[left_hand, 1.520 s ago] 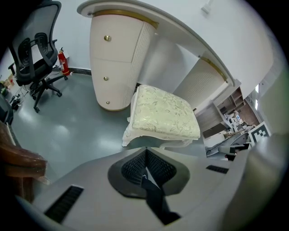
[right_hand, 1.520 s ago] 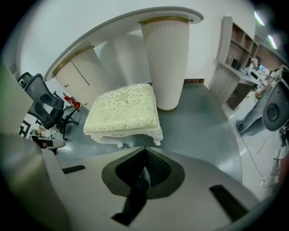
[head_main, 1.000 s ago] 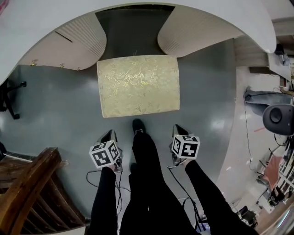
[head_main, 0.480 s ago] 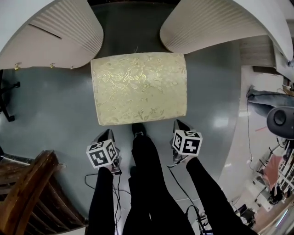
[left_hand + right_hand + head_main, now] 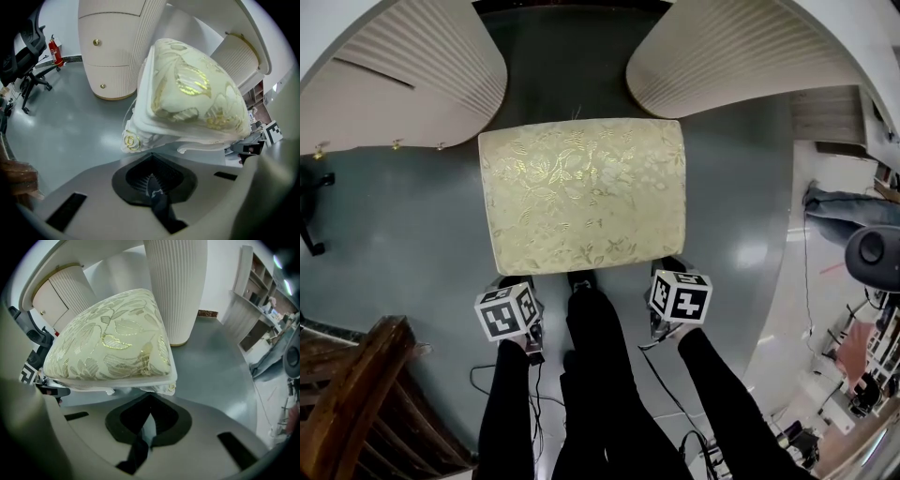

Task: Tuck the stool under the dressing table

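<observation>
The stool [image 5: 581, 192], with a gold floral cushion on a white frame, stands on the grey floor in front of the gap between the dressing table's two fluted pedestals [image 5: 412, 70] [image 5: 722, 56]. My left gripper [image 5: 514, 284] is at the stool's near left corner and my right gripper [image 5: 668, 270] at its near right corner. Both look shut, tips against the frame. In the left gripper view the cushion [image 5: 197, 98] and a carved rosette [image 5: 131, 140] sit just past the left gripper [image 5: 150, 155]. In the right gripper view the cushion [image 5: 112, 343] overhangs the right gripper [image 5: 151, 398].
A dark wooden chair [image 5: 347, 394] stands at the lower left. A black office chair [image 5: 23, 56] and a fire extinguisher [image 5: 55, 49] are off to the left. A round grey device [image 5: 874, 251] and shelving [image 5: 262, 296] lie to the right. Cables [image 5: 502, 375] trail by the person's legs [image 5: 591, 375].
Both grippers have come forward from a gap behind the stool to its near edge. The view has moved closer to the dressing table, so the stool looks larger.
</observation>
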The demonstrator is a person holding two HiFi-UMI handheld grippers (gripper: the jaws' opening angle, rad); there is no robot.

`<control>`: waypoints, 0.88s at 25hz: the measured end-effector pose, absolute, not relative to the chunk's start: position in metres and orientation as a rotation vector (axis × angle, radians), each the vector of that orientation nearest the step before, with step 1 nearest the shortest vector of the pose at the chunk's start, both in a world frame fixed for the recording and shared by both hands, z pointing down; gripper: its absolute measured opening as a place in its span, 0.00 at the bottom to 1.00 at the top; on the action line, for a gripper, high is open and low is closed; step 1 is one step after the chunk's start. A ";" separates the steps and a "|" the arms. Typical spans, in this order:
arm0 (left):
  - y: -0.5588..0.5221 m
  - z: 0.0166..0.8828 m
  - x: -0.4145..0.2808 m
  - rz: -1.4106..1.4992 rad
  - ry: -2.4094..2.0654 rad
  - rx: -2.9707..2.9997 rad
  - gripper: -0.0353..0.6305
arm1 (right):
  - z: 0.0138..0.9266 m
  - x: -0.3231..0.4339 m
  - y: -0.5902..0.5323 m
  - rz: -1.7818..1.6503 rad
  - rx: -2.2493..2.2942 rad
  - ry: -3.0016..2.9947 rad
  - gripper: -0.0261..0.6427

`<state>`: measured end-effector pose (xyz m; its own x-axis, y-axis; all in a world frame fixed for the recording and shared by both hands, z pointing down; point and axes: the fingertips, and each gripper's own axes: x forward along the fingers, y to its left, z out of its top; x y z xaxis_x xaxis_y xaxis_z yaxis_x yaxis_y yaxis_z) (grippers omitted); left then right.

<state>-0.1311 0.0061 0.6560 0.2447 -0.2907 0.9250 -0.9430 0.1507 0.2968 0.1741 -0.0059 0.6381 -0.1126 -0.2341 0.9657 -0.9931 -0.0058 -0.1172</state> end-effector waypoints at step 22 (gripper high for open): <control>-0.005 0.661 -0.124 0.707 -1.188 1.349 0.06 | 0.635 0.161 -0.010 1.233 1.348 -1.459 0.05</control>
